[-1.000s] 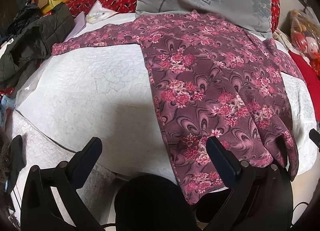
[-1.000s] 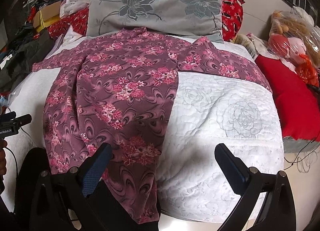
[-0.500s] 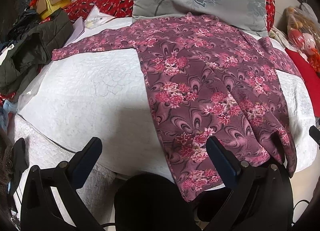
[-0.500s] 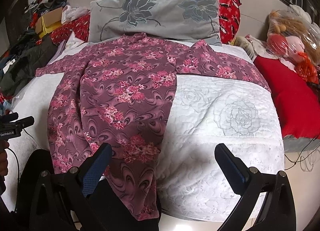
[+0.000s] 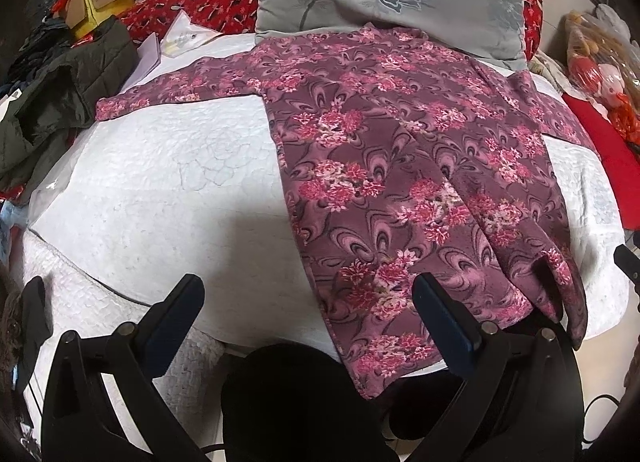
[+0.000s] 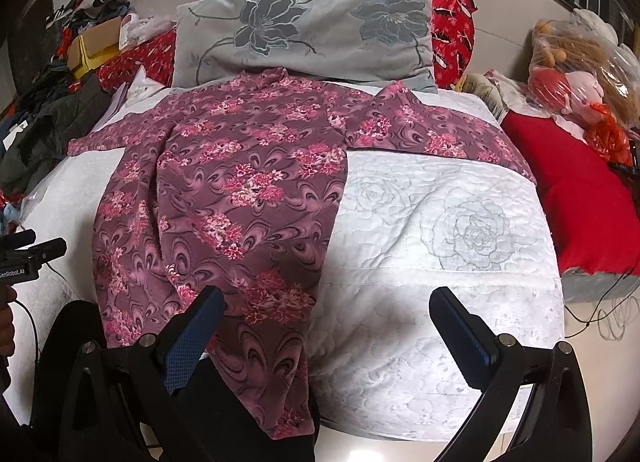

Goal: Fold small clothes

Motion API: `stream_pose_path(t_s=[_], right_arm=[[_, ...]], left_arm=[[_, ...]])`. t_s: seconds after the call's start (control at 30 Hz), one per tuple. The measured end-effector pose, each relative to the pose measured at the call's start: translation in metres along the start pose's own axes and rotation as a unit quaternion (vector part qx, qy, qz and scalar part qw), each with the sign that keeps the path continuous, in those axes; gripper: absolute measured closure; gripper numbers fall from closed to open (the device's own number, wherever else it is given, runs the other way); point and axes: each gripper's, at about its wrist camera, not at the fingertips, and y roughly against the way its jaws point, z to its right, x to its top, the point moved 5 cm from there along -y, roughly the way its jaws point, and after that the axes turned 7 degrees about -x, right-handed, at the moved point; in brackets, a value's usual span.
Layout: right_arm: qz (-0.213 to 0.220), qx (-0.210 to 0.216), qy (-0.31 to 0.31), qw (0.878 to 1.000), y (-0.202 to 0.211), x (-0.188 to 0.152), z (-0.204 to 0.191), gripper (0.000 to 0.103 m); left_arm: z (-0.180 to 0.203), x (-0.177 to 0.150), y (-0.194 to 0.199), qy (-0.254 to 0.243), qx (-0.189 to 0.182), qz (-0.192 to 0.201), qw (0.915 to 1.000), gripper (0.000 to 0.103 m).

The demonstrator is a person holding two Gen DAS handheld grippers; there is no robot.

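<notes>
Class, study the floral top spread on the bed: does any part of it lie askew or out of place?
Yes. The top is not flat: its hem hangs over the bed's near edge, and a lengthwise crease runs down the body. Both sleeves lie spread out.

Place: a home bedroom.
Evidence: a bed with a white quilt [image 6: 460, 222], a grey flowered pillow [image 6: 312, 30], and piled clothes [image 5: 60, 90] alongside showed it.

Grey flowered pillow [image 6: 316, 36] at the head of a white quilted bedspread [image 6: 440, 230], red cushion [image 6: 576, 186] alongside.
</notes>
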Motion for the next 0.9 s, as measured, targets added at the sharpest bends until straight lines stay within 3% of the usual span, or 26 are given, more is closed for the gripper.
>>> stream_pose_path(t_s=[0.9], right_arm=[[0.020, -0.019, 0.019, 0.999, 0.0053, 0.0046, -0.0050, 0.000]], left_arm=[[0.0061, 0.0004, -0.0071, 0.001, -0.015, -0.007, 0.9999, 0.000]])
